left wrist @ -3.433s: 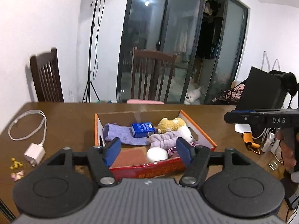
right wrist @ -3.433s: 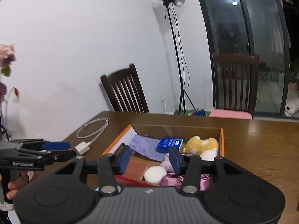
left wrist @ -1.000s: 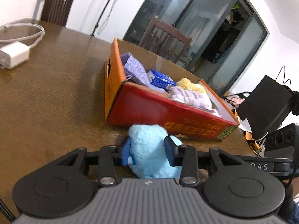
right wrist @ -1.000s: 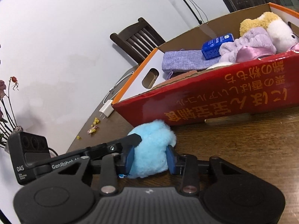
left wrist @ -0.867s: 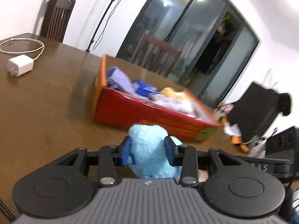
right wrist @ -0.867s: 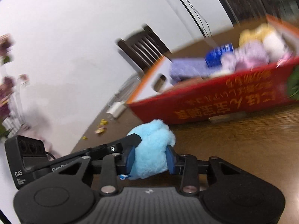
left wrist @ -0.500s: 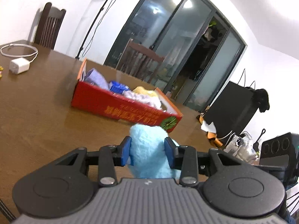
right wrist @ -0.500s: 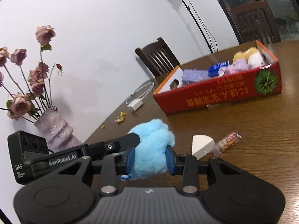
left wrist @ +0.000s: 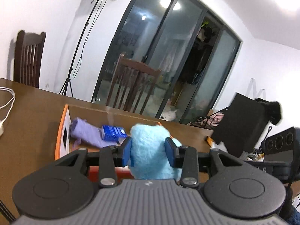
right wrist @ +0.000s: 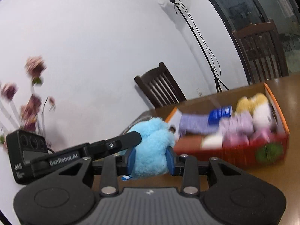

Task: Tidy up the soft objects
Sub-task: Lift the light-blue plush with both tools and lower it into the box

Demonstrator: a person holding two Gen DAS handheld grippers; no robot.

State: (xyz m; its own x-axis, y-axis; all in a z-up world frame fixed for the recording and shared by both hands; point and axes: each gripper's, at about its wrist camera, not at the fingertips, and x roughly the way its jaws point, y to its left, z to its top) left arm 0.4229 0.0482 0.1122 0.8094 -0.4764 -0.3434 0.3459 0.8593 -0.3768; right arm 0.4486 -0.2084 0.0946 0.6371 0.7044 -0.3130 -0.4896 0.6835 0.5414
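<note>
Both grippers are shut on one fluffy light-blue plush toy (left wrist: 150,151), held above the table. My left gripper (left wrist: 149,150) pinches it from both sides. My right gripper (right wrist: 151,158) pinches the same blue plush (right wrist: 152,150), and the left gripper's body crosses the right wrist view at the left. The red and orange cardboard box (left wrist: 61,136) lies just ahead and below. In it are a purple cloth (left wrist: 86,135), a blue packet (left wrist: 113,132), a yellow plush (right wrist: 251,101) and pale purple soft items (right wrist: 236,125).
The brown wooden table (left wrist: 28,116) carries a white charger cable (left wrist: 7,101) at the far left. Chairs (left wrist: 28,58) stand behind the table. A vase of dried roses (right wrist: 28,97) stands at the left. A black box (left wrist: 241,125) sits at the right.
Both grippers, still holding the blue plush, have moved back toward the box, which is now close in front. Earlier both were open and empty over the box.
</note>
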